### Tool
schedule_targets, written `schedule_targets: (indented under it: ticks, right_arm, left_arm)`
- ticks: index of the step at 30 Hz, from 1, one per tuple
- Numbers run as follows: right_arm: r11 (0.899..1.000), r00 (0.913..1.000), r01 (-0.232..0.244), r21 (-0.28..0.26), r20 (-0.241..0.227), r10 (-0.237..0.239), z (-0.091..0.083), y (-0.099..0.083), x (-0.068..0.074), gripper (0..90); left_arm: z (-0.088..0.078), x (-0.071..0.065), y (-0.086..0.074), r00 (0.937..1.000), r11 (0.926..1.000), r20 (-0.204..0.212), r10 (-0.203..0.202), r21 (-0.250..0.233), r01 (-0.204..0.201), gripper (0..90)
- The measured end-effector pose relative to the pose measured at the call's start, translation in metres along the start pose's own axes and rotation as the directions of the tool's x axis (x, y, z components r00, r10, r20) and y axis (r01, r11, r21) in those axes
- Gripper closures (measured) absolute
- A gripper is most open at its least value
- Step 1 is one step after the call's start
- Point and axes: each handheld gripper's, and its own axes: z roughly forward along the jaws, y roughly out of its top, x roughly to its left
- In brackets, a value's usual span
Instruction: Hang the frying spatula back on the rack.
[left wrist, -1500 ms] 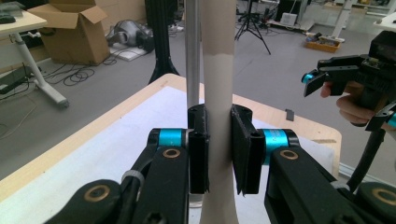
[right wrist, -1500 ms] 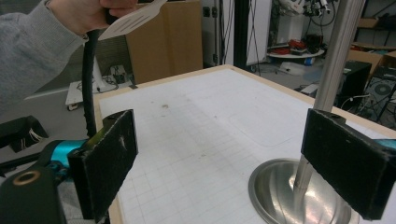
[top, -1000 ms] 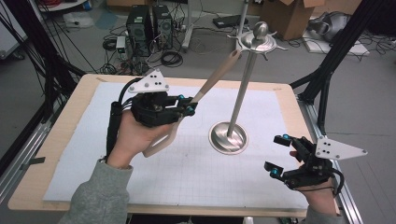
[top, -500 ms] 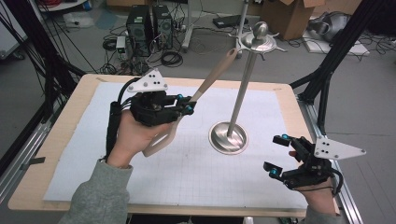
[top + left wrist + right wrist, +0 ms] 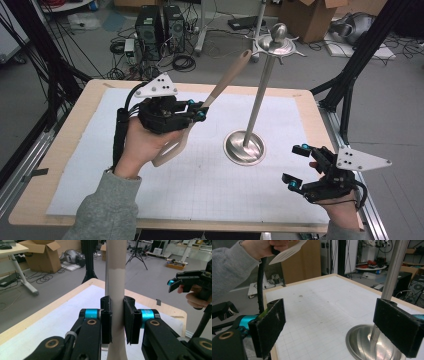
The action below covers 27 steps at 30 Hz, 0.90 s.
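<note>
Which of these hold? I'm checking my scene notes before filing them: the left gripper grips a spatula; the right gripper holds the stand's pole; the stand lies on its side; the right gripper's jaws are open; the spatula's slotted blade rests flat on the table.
1. The left gripper grips a spatula: true, its pads clamp the handle.
2. The right gripper holds the pole of the metal stand: false, it is apart from the stand, with nothing between its jaws.
3. The stand lies on its side: false, it stands upright on its round base.
4. The right gripper's jaws are open: true.
5. The spatula's blade rests flat on the table: false, it is held up in the air.
</note>
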Motion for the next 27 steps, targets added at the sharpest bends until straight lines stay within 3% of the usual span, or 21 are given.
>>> schedule_targets:
  ticks: [27]
  right_arm:
    - [1.0,1.0,-0.003,-0.004,-0.003,0.003,-0.001,-0.001,-0.001,9.7]
  left_arm:
    - [0.023,-0.001,-0.003,0.9993,0.9994,0.032,-0.02,0.027,0.02,77.9]
